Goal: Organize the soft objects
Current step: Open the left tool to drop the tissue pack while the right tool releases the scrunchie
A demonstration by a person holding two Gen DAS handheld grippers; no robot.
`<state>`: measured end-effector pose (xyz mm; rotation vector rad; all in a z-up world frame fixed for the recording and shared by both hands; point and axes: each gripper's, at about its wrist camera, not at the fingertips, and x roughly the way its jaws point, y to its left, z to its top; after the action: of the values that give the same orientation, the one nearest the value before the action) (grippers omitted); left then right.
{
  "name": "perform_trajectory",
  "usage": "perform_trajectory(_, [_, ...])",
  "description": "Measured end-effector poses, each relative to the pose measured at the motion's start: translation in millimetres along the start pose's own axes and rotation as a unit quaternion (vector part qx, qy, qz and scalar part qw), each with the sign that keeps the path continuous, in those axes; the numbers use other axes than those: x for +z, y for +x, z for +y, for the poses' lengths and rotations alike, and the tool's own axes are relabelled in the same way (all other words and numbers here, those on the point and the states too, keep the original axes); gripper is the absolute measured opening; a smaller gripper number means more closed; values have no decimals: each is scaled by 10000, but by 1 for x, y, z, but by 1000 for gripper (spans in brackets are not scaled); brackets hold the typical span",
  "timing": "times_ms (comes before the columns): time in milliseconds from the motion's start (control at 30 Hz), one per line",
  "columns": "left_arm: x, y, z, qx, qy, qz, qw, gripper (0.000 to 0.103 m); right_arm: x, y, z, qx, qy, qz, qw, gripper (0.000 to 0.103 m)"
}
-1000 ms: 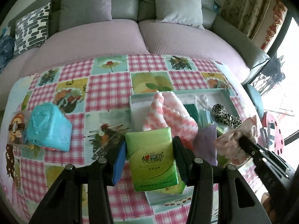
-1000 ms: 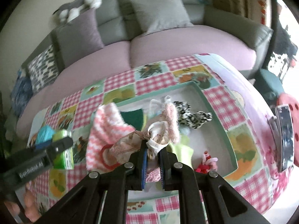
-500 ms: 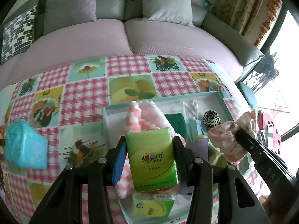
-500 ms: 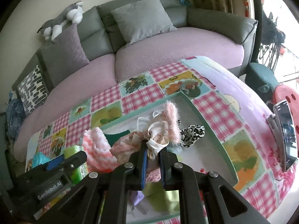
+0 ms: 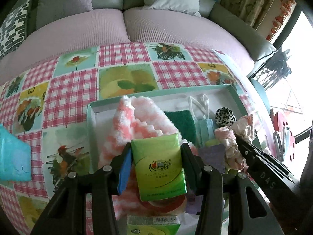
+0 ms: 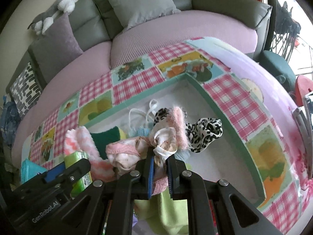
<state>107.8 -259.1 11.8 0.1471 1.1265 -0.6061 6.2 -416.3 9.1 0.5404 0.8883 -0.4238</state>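
Domestic living room. Evidenced by a large curved sofa [image 6: 176,33] with mauve seat pads and grey back cushions, loose throw pillows [image 6: 140,2] including a black-and-white patterned one [image 5: 11,31], and a grey-and-white plush toy [image 6: 56,7] perched on the backrest. Table [image 5: 125,62] dressed in a pink gingham and fruit-print cloth. Patterned curtains [image 5: 248,2] beside a bright window at right.

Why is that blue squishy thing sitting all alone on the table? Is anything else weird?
The blue pack lies out on the checked tablecloth, left of the green box, while the other soft things are piled inside the box. It looks like a straggler not yet put away. The box's pile is jumbled, but nothing looks spilled or torn.
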Motion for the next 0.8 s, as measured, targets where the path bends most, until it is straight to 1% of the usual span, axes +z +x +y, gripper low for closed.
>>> perform_trajectory(267, [0, 2, 2, -21, -62, 13, 10000, 51, -3, 7, -1, -31, -6, 120, 9999, 15])
perform_trajectory(367, [1, 1, 2, -20, -119, 70, 9999, 52, -2, 0, -2, -13, 51, 38, 10000, 15])
perform_trajectory(467, [1, -4, 5, -10, -205, 106, 9997, 52, -1, -6, -4, -3, 75, -20, 10000, 18])
perform_trajectory(500, [1, -7, 6, -13, -227, 90, 9997, 55, 0, -9, -5, -18, 83, -41, 10000, 19])
perform_trajectory(533, [1, -11, 6, -26, -242, 49, 9997, 61, 0, -12, -5, -26, 87, -59, 9999, 21])
perform_trajectory(567, [1, -15, 6, -43, -254, 4, 9997, 63, 1, -16, -5, -36, 100, -100, 9999, 22])
perform_trajectory(600, [2, -18, 7, -60, -263, -39, 9996, 65, 1, -19, -6, -20, 106, -135, 9999, 26])
perform_trajectory(633, [2, -23, 7, -64, -268, -99, 9996, 65, 2, -22, -5, -3, 105, -171, 9998, 32])
perform_trajectory(700, [2, -29, 7, -71, -271, -159, 9995, 66, 2, -30, -4, -1, 77, -260, 9996, 38])
perform_trajectory(800, [1, -37, 10, -3, -302, -232, 9993, 67, 2, -39, -3, -26, 19, -334, 9994, 39])
